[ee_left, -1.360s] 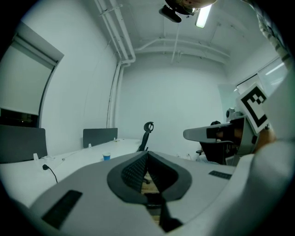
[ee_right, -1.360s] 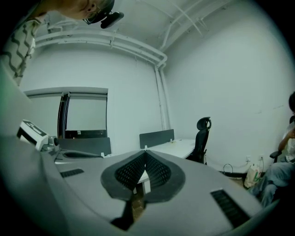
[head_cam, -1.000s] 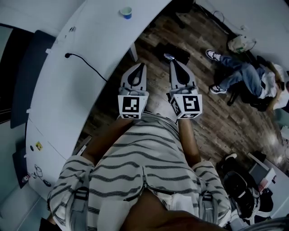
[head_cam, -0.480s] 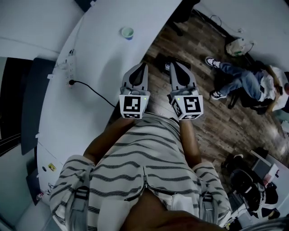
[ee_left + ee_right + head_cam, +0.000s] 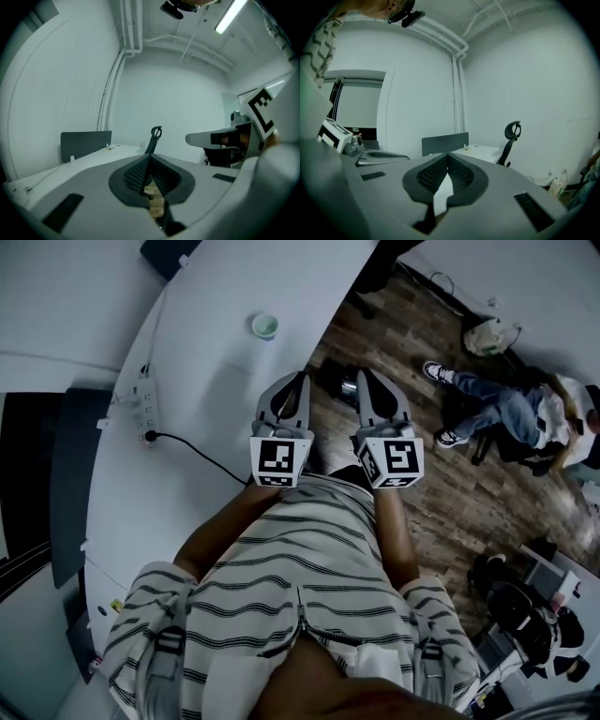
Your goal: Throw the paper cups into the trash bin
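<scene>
Jaws of the left gripper are closed tip to tip with nothing between them. The right gripper is in the same state, shut and empty. Both are held side by side, pointing about level, in front of the striped shirt. The left one is at the edge of the white desk, the right one over the wooden floor. One paper cup stands upright on the desk, ahead and slightly left of the left gripper, apart from both. A power strip lies further left, with a black cable plugged into it. A seated person in jeans is at far right. An office chair shows beyond the desk.
</scene>
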